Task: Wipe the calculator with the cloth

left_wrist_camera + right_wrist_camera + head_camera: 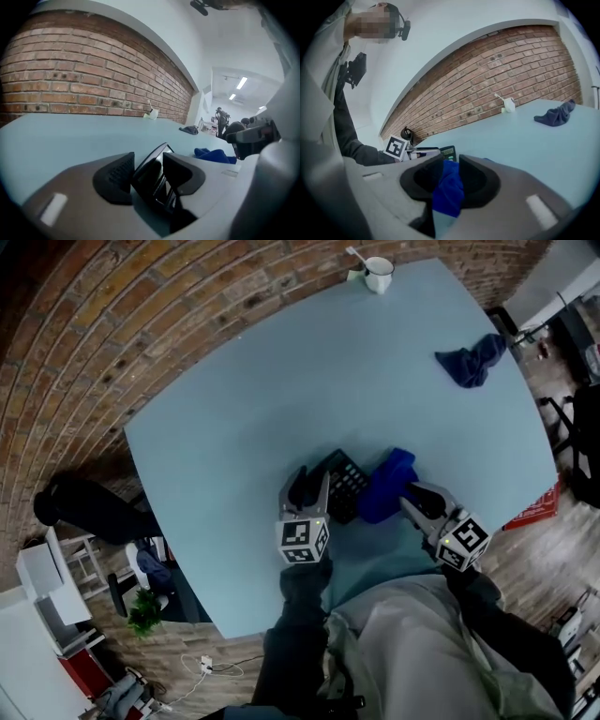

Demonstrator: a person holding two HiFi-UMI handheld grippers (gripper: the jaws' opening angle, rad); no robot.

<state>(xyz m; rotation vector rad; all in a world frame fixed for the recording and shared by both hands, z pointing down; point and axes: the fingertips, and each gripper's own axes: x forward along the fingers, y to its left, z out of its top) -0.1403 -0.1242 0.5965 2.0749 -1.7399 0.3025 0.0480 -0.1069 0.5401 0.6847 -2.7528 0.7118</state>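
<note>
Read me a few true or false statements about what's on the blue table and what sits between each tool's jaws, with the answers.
1. The calculator stands between the jaws of the left tool. True.
2. The mug stands right beside the calculator. False: the mug sits at the far edge of the table, well apart from the calculator.
3. The bright blue cloth sits between the jaws of the right tool. True.
4. Only one cloth lies on the table. False: besides the bright blue cloth, a dark blue cloth lies toward the far right side, away from both tools.
</note>
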